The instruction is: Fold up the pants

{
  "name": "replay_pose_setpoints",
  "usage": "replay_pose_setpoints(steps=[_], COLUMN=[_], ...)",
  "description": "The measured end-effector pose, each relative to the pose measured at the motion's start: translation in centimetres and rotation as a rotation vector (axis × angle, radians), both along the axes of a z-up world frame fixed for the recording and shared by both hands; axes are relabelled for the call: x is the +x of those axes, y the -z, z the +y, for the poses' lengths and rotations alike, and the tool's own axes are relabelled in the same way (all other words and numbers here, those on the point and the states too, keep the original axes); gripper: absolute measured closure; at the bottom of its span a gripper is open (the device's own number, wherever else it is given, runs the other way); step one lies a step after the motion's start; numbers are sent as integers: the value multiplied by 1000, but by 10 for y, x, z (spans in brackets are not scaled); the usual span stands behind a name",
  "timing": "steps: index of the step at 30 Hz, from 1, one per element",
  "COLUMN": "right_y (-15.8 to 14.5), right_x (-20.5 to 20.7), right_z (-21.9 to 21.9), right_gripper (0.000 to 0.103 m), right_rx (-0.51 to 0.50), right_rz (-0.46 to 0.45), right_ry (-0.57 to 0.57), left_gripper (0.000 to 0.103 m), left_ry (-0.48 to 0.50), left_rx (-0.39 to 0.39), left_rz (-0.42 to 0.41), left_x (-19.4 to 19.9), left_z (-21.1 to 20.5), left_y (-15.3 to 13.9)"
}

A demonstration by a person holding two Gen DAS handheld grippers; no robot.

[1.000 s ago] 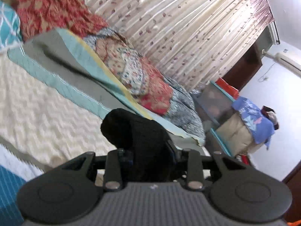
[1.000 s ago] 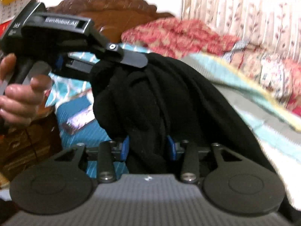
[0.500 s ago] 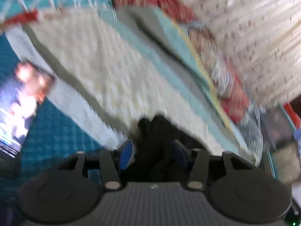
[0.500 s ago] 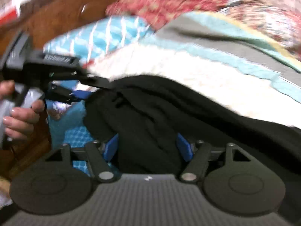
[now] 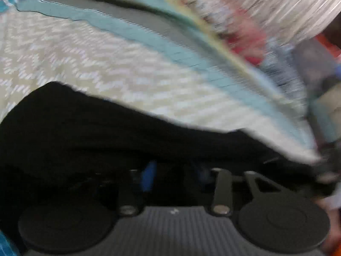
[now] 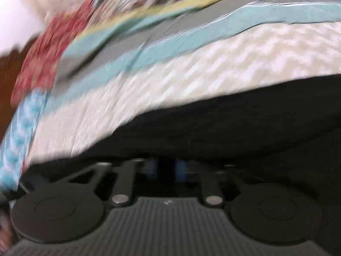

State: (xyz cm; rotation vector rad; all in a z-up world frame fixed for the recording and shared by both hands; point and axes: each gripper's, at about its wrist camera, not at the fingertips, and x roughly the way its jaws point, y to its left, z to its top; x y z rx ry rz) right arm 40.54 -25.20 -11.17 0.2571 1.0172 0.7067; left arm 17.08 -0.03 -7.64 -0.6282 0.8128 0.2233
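Both views are smeared with motion blur, but the main thing is clear enough: the black fabric pants [image 5: 132,132] are spread in a long dark band across the bed, lying on the cream zigzag-textured bedspread [image 5: 89,64].

Left tongs [image 5: 173,170] first: their jaws have just been closing, and the blue pads [image 5: 148,178] sit close together with black cloth bunched between them, so they are clenched on the pants. In this view the fabric runs from the lower left edge away to the right.

Over to the right tongs [image 6: 165,168]: the jaws have just snapped inward too, the blue pads [image 6: 181,170] are almost meeting, with only a narrow dark gap between them. The black pants [image 6: 245,123] drape right over the fingertips here, and the pads appear nipped on a thin fold of that cloth.

Beyond the bedspread lies a teal, grey and yellow striped quilt [image 6: 149,49], then a red floral blanket [image 6: 40,59] further back. A pale pleated curtain [image 5: 294,6] streaks across the upper right of the left view.
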Motion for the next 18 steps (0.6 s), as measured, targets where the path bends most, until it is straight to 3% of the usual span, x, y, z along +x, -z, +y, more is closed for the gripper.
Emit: replay_pose_setpoints(steps=[1,2,3,5,8,13,16,18], right_y=[0,-4,-12,-31,-54,-55,-41,-22], right_x=[8,12,10,-1,-4,-20,-29,-21], right_z=[-10,-22,-33,-60,-130,-280,-344,-368], right_gripper=[92,84,69,53,49,22,17,17], right_rx=[56,102,121,158,219,250,228,224], right_rz=[38,57,36,-49,-165,-306,-328,-282], right_ry=[59,122,158,152,227,578,751,819], left_gripper=[83,83,82,75,64,63,60,59], left_ry=[-25,-43,-57,-55,-60,-33,25,69], left_rx=[21,6,-21,-23,43,4,-24,-50], left_rz=[3,-1,0,2,-23,-60,-36,-10], left_x=[1,0,-3,-8,-11,-6,9,22], left_z=[1,3,5,5,-9,-35,-62,-80], left_y=[2,2,-2,-11,-29,-41,-36,-30])
